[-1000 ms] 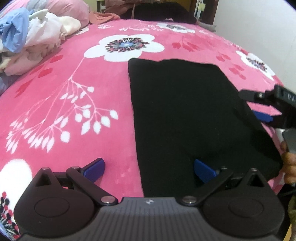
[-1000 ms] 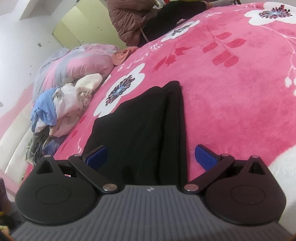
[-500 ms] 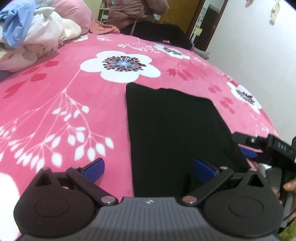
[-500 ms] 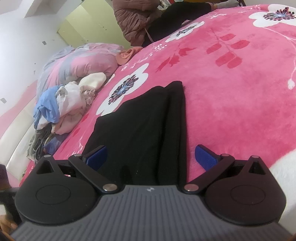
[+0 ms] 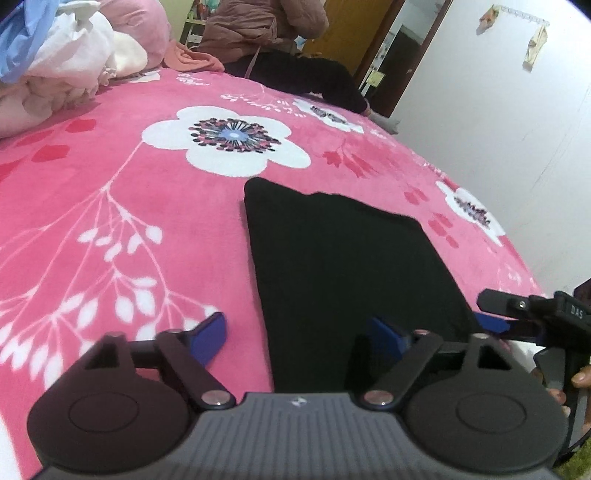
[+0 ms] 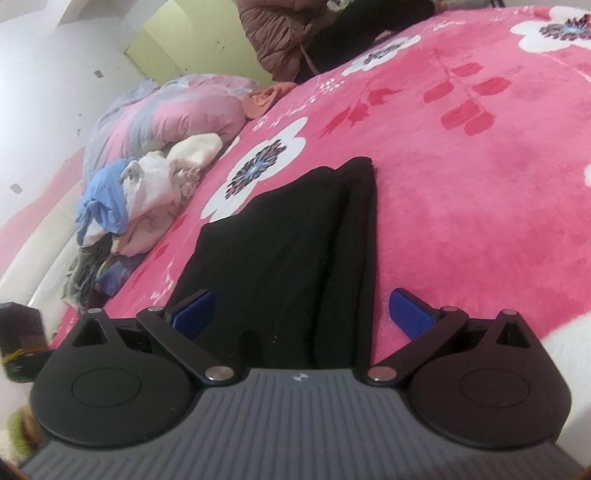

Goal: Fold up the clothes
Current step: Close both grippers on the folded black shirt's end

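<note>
- Since the earlier frame the left gripper (image 5: 299,332) has come nearer to the close end of the black garment (image 5: 343,266), and its view now takes in more of the far wall and door; its jaws are closing, with the left edge of the cloth between them but the blue pads not yet pressing on it.
- The right gripper (image 6: 301,314) has kept its place; its jaws stand wide apart over the near end of the same garment, one pad above the black cloth and the other above the pink cover; nothing is clamped.
- The garment lies flat, folded into a long narrow shape, in the middle of the pink floral blanket (image 5: 122,192); its left edge is straight, and in the right wrist view a fold ridge runs along its right side.
- On both sides of the garment the blanket is bare; there is much open room to the left of it, up to the big white flower (image 5: 229,140).
- A pile of unfolded clothes (image 6: 140,199) sits well apart, at the pillow end, beside a pink quilt (image 6: 173,110).
- A person in a brown padded jacket (image 5: 258,33) sits at the far edge of the bed; behind is a white wall (image 5: 498,110) and a yellow door (image 5: 354,29).
</note>
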The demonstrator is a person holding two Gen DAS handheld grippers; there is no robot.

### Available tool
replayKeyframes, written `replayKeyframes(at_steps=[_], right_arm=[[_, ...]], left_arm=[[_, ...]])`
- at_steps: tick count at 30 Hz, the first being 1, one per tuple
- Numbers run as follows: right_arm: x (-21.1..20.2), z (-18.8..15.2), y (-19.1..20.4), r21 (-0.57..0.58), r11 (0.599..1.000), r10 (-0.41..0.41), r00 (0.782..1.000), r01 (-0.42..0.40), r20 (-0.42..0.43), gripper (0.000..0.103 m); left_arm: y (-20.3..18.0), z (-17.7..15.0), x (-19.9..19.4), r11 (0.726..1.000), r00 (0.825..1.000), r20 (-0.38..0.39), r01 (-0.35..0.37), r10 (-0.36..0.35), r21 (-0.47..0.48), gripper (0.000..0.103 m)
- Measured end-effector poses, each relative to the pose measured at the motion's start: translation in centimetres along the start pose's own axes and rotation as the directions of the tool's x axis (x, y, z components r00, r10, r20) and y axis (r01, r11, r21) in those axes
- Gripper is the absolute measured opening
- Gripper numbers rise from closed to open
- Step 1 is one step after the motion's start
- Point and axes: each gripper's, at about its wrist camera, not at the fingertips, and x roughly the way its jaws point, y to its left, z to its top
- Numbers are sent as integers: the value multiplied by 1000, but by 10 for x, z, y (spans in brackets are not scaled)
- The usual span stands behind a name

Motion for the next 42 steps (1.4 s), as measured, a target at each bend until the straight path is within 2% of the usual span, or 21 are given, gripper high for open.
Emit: replayKeyframes(at_steps=[3,5,13,15,17,19,21,24,26,28,33,37,40,42], right_arm=[[6,14,-7,22,999,50,998,-49,-42,102],[11,24,-12,40,996,78,995,-75,-68,101],[47,62,-28,97,985,153,980,-141,-128,98],[57,71,-32,109,982,167,977,-153,-134,95],[68,80,-35,118,980,179,974,-163,-139,86],[79,86,-38,122,979,183,973,-166,-144,77],[87,91,-41,133,975,197,970,-178,-142,73],[89,91,-42,122,976,196,970,-179,-147,67],[86,90,-43,116,978,192,970,-176,-150,58],[81,87,-48,126,973,211,965,-192,-158,54],[77,84,-56,133,964,251,953,-231,-166,49],[91,87,-59,151,959,263,950,-239,-166,28],[102,88,-63,177,950,285,945,-256,-162,14],[105,88,-65,178,948,293,943,-264,-159,12]], left_arm=[[12,7,9,999,999,0,37,-37,-14,58],[20,13,16,997,998,-5,66,-67,-26,53],[50,41,51,973,978,-40,201,-207,-109,39],[58,47,61,960,970,-39,233,-241,-154,35],[64,51,69,949,962,-38,258,-269,-183,33],[69,55,76,941,959,-35,269,-282,-206,24],[75,59,83,928,953,-36,285,-302,-242,18],[82,63,86,914,943,-57,301,-328,-272,16],[84,64,86,912,937,-76,309,-341,-270,16],[84,66,86,913,934,-95,309,-344,-264,16],[88,73,98,892,913,-127,337,-388,-300,17],[89,81,120,866,897,-121,364,-425,-344,15],[83,83,128,870,899,-106,373,-425,-322,13],[80,82,129,880,906,-92,371,-413,-297,12]])
